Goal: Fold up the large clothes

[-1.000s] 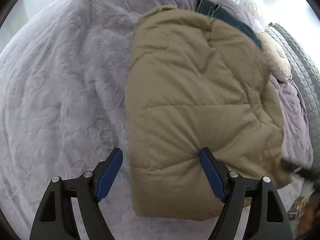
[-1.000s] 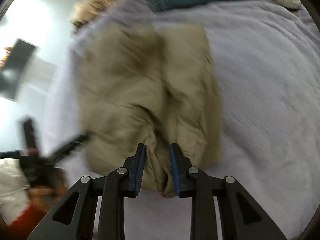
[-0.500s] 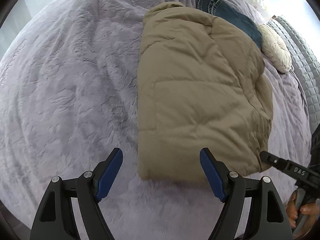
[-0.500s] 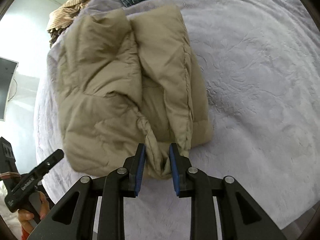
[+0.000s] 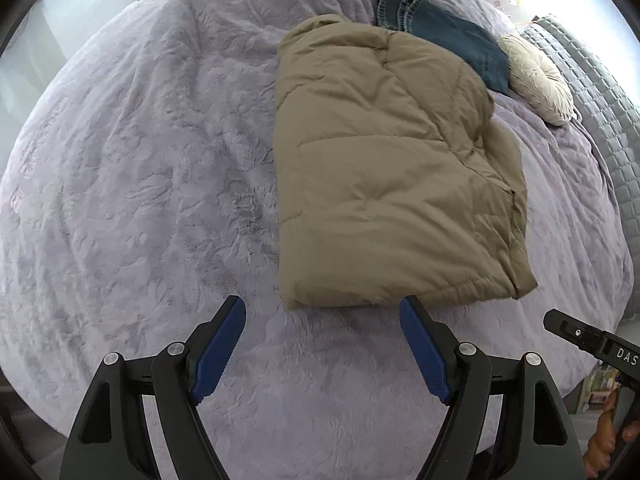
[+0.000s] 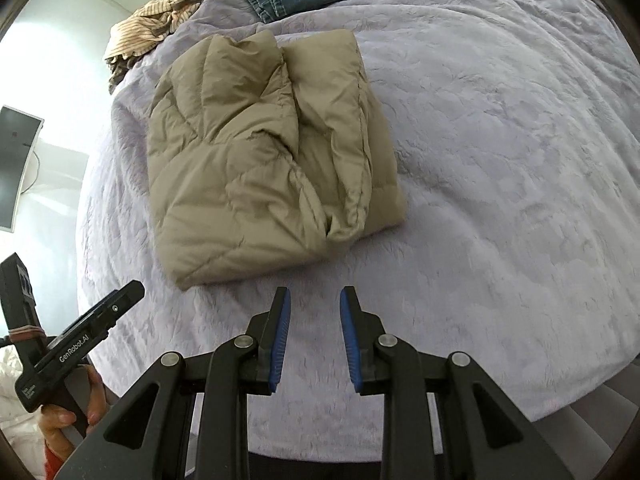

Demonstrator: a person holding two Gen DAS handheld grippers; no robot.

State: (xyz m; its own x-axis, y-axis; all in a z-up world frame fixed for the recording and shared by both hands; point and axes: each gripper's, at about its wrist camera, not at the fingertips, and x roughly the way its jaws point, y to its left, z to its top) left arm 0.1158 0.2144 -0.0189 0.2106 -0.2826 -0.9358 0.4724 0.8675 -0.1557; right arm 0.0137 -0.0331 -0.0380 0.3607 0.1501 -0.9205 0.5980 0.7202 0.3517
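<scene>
- Spread across nearly the whole of both views: a lavender plush bedspread (image 5: pixel 152 184) with an embossed leaf pattern, bare along the lower edge beneath both grippers.
- Lay folded into a thick rectangle at centre right of the left wrist view, upper centre of the right wrist view: a tan quilted puffer jacket (image 5: pixel 384 176), flat on the bedspread, touched by neither gripper.
- Sat at the top of both views, just beyond the jacket: folded dark blue denim jeans (image 5: pixel 448 28), partly hidden behind the jacket's far edge.
- Rested at upper right of the left wrist view, beside the jeans: a round cream pleated cushion (image 5: pixel 538 76).
- Bunched at upper left of the right wrist view, on the bed's far edge: a crumpled beige striped garment (image 6: pixel 156 20).
- Hovered at bottom centre of the left wrist view: the left gripper (image 5: pixel 322 344), released, blue pads wide apart, empty, just short of the jacket's near hem.
- Hovered at bottom centre of the right wrist view: the right gripper (image 6: pixel 314 336), pads narrowly parted, nothing between them, clear of the jacket.
</scene>
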